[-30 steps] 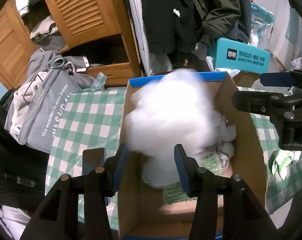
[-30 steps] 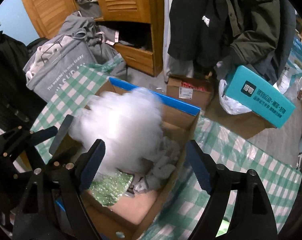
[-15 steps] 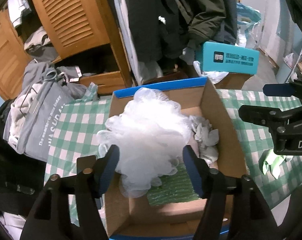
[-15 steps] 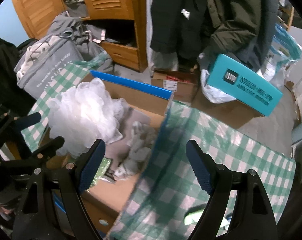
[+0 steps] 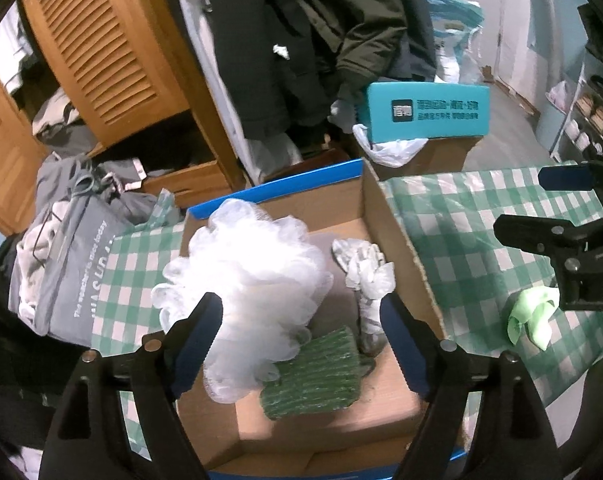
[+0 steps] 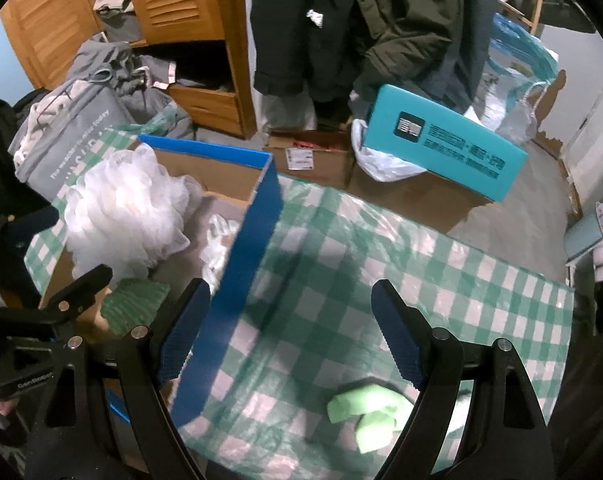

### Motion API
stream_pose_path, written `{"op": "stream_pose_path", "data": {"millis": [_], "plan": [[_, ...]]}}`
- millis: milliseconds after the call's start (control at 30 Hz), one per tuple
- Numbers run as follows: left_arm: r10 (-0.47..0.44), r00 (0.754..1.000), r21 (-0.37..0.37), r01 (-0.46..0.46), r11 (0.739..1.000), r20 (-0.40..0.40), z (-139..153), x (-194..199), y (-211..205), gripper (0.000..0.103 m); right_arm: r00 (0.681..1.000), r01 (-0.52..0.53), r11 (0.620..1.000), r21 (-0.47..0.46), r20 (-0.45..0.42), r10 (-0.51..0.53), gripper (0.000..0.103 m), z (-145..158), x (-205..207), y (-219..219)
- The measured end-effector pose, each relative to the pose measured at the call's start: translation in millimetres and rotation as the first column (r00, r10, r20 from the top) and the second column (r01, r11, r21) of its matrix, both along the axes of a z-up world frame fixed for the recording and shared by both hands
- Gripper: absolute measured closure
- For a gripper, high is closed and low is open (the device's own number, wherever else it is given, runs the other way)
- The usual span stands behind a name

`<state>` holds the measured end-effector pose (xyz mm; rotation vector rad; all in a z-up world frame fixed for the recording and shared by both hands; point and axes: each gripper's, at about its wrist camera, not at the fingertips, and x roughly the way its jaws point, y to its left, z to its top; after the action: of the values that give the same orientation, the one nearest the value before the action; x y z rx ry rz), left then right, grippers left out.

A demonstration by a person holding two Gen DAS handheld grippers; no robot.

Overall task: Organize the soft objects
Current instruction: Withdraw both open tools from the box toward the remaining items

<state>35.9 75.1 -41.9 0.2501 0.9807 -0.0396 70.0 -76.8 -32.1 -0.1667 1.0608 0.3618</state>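
My left hand-held gripper (image 5: 301,344) is opening over the cardboard box (image 5: 397,232), and its pads do not press the white puffy ball (image 5: 249,280) lying in the box. My right hand-held gripper (image 6: 289,320) is wide open and holds nothing. A soft green thing (image 6: 365,412) lies on the checked worktop (image 6: 421,280) near it. Behind the worktop sits a teal box (image 6: 445,148).

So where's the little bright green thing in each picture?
Left wrist view: the green cloth lies at the right edge on the checked tablecloth, right of the cardboard box, under the right gripper.
Right wrist view: it lies at the bottom, between the right gripper's fingers.
Shared landmark: the teal box behind the table.
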Motion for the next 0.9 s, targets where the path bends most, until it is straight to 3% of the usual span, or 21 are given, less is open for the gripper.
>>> {"op": "stream_pose_path", "data": {"millis": [567, 900], "plan": [[-0.077, 0.997, -0.001, 0.077, 0.997, -0.012, 1, -2, -55, 0.016, 0.997, 0.073, 0.997, 0.006, -0.003, -0.073, 0.021, -3, -25, -62], [-0.167, 0.985, 0.026, 0.168, 0.985, -0.037, -8, -5, -108, 0.015, 0.984, 0.174, 0.985, -0.001, -0.032, -0.174, 0.021, -18, -35, -117]]}}
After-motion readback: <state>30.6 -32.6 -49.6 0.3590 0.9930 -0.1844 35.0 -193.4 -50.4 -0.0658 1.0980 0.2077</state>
